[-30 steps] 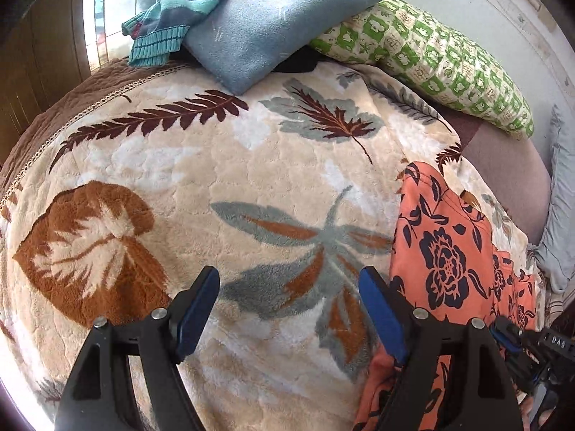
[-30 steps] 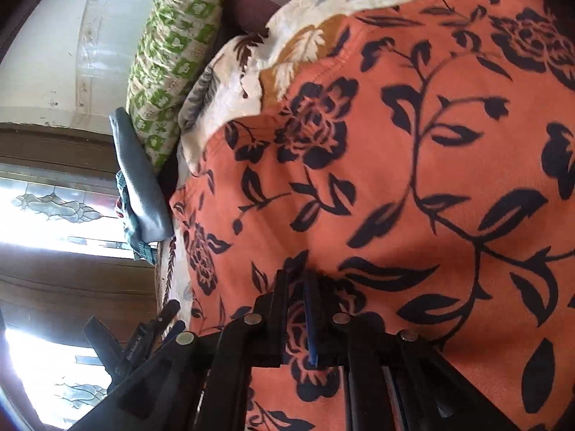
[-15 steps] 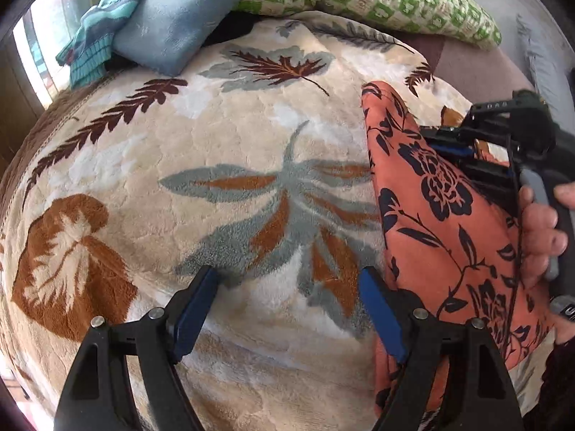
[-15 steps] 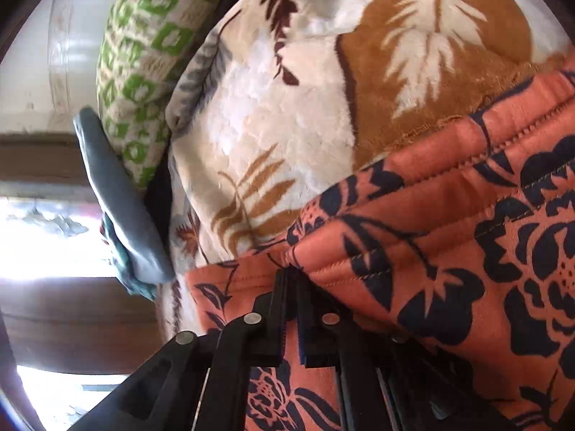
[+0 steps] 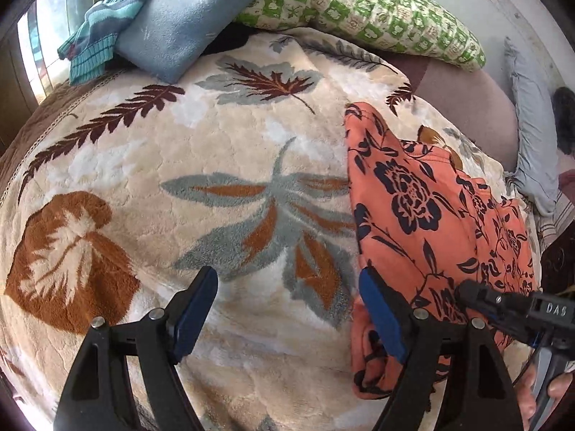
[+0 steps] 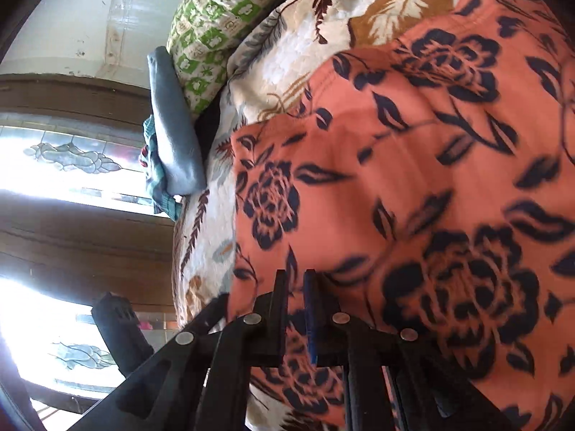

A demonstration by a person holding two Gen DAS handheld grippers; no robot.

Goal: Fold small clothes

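An orange garment with dark navy flowers [image 5: 424,222] lies on the right side of a cream leaf-patterned blanket [image 5: 215,165]. My left gripper [image 5: 287,287] is open and empty over the blanket, its right finger beside the garment's left edge. My right gripper [image 6: 296,287] is shut on a fold of the orange garment [image 6: 413,179], which fills most of the right wrist view. Part of the right gripper shows at the lower right in the left wrist view [image 5: 503,305].
At the back lie a blue pillow [image 5: 194,25], a green-checked pillow [image 5: 366,10] and a teal striped knit piece [image 5: 104,21]. A grey-blue cushion [image 5: 532,129] lies at the right edge. A stained-glass window [image 6: 64,165] and wood panelling stand beyond the bed.
The right gripper, still shut on the garment, has moved back down to the lower right; the garment now lies flatter. The left gripper stays open over the blanket.
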